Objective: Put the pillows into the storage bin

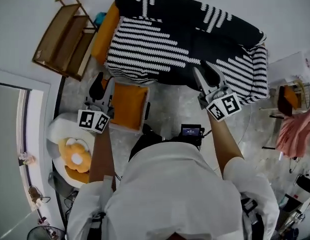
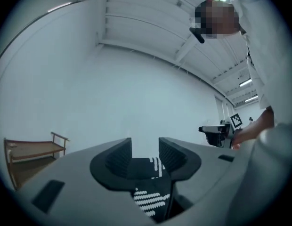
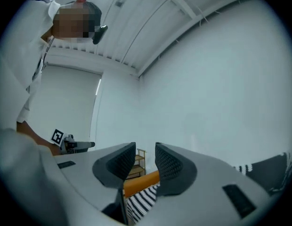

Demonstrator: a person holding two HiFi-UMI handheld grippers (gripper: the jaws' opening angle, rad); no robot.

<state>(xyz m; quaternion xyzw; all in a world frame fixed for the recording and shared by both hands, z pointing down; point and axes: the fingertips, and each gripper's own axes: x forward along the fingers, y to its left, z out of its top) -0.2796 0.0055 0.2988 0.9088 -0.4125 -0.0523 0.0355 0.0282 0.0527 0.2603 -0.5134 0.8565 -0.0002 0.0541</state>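
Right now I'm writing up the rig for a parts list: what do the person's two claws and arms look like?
Both the left claw and the right claw have a light grey body ending in two black jaws with ribbed pads. Each carries a white cube of black square markers. The person wears a white short-sleeved top; the forearms are bare.

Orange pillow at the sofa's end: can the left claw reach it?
Probably yes. The left claw is open, the orange pillow leans just ahead of it at the sofa's end, and nothing sits between them.
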